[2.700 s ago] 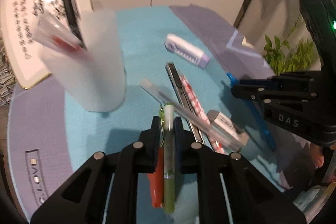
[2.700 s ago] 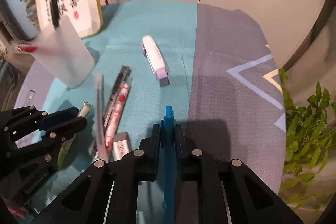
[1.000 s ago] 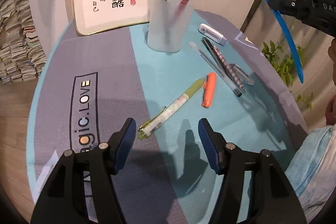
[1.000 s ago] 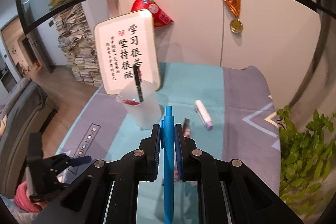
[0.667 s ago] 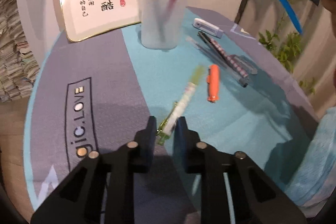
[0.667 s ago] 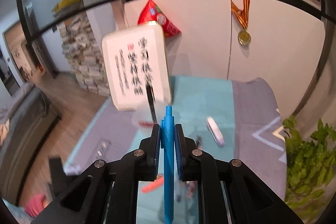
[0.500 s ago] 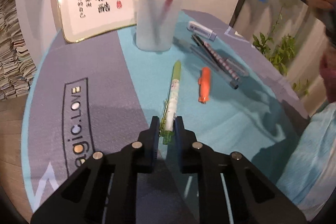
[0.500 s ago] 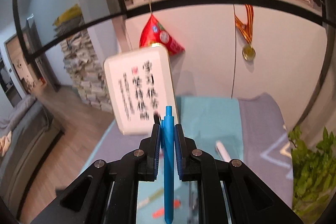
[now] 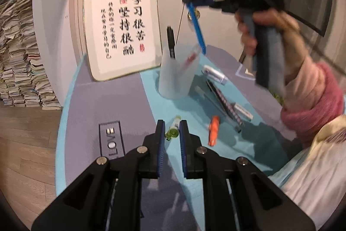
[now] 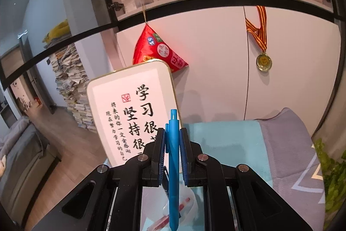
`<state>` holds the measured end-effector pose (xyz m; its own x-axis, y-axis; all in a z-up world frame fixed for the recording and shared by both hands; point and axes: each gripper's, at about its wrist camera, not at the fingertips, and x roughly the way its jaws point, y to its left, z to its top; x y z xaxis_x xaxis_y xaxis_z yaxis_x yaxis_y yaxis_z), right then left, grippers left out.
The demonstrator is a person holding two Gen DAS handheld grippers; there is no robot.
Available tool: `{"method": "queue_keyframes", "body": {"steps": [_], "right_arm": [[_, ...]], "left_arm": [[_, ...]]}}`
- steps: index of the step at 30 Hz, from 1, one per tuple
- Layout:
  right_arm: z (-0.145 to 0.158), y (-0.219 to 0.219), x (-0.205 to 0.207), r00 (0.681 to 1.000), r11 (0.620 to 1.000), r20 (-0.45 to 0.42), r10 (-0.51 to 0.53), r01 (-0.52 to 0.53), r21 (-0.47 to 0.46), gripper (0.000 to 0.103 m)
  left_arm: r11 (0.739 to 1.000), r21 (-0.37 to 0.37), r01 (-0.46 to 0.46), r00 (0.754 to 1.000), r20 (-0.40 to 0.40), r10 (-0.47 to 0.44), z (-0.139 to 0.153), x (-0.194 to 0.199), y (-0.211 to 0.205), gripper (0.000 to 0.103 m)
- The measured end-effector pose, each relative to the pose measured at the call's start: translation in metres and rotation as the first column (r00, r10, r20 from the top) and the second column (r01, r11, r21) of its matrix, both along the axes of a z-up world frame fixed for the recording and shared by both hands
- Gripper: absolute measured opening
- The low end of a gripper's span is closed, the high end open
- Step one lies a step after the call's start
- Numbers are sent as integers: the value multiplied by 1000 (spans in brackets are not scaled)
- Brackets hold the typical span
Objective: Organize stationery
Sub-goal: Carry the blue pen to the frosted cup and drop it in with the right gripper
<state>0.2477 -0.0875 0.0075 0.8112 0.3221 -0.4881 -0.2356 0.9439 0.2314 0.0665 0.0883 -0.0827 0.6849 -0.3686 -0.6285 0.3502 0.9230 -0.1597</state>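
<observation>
Pen cup [image 9: 176, 77] stands before calligraphy plaque [image 9: 122, 33] (mat [image 9: 103, 105] reads "LOVE").

The left wrist view looks down across the surface [image 9: 103, 105]; the right wrist view looks from above the cup [image 10: 190, 205]; both share the framed sign [image 9: 123, 31].

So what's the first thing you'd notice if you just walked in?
Probably the bright blue plastic pen pinched in the right hand-held gripper, dangling over the frosted plastic pen cup mid-table. Behind the cup leans a big white gold-rimmed calligraphy board, and a small orange marker lies on the teal mat.
</observation>
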Motion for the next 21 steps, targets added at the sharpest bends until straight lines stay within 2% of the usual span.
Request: {"method": "queue_keyframes", "body": {"steps": [6,13,21], "right_arm": [[-8,2,5,999,1000,46,-1,1,-3,14],[-24,7,2,999,999,42,19,-18,-27,14],[-32,-12,-16,999,999,-1,34,-34,2,14]], "left_arm": [[1000,10,-3,1000,17,3,13,7,-2,10],[1000,1,-17,999,27,17,19,10,1,10],[1000,-7,-17,999,49,17,29,12,-2,10]]}}
